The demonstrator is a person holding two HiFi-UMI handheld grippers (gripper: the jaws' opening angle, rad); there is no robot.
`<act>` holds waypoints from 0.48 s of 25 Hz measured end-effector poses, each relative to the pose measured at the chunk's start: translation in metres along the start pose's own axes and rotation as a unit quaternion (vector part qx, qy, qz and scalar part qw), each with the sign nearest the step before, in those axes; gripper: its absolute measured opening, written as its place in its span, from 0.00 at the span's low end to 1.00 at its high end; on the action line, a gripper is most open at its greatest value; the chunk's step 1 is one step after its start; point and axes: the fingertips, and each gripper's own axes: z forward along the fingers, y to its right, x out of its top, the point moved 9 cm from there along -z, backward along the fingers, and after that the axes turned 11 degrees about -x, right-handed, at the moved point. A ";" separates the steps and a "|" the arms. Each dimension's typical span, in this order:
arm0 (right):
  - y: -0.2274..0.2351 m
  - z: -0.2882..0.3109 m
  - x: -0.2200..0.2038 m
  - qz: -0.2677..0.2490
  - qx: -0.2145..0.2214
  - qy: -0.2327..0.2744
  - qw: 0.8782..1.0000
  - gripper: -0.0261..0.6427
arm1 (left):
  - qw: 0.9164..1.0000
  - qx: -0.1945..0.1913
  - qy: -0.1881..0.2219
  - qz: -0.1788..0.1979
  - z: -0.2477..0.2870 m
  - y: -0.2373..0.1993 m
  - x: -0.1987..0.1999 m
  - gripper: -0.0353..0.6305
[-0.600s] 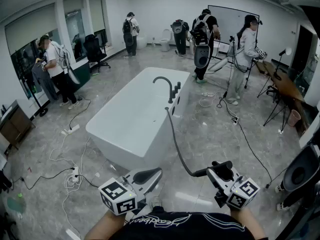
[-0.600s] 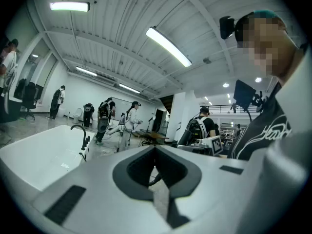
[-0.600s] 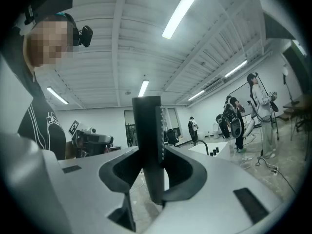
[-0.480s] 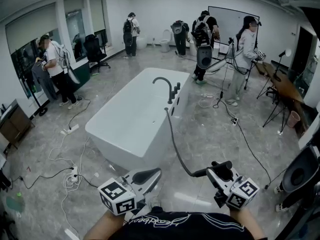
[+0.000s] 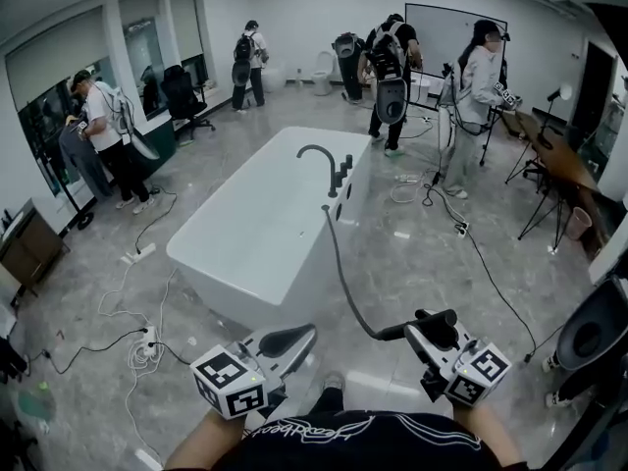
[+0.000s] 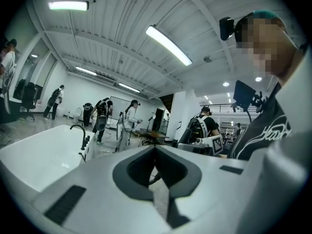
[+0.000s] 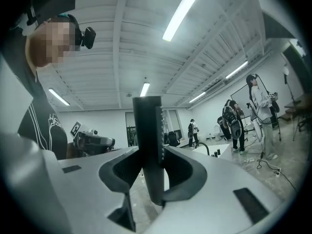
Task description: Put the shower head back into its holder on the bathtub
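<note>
The white bathtub [image 5: 245,287] stands in the middle of the grey tiled floor, its long side running away from the person. Beyond its far end several people [image 5: 388,67] with backpacks stand in a group, and another person [image 5: 103,130] stands well off to its left by a window. To the right of the bathtub, well apart, a long desk [image 5: 554,160] lines the wall. An office chair [image 5: 183,96] sits off the far left corner. Loose cables [image 5: 137,346] lie on the floor just off the near left corner.

A dark hose [image 5: 343,283] leaves the right rim beside the curved faucet [image 5: 319,155], hangs down the bathtub's right side and curves out to the shower head [image 5: 437,322], which is in the air off the near end, well apart from the bathtub. The right gripper [image 5: 432,334] pinches the shower head across its dark bar-shaped body [image 7: 148,140], jaws spread wide around it. The left gripper [image 5: 287,341], also off the near end, has its jaws pressed together on nothing [image 6: 156,165].
</note>
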 end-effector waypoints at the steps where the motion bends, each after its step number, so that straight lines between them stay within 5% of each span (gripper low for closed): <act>1: 0.001 0.000 0.000 0.001 -0.002 -0.001 1.000 0.25 | 1.000 -0.004 -0.001 -0.001 0.003 -0.001 -0.001 0.06; 12: 0.033 0.024 -0.004 0.047 -0.011 -0.002 0.999 0.24 | 0.999 -0.047 -0.020 0.000 0.041 -0.050 -0.006 0.06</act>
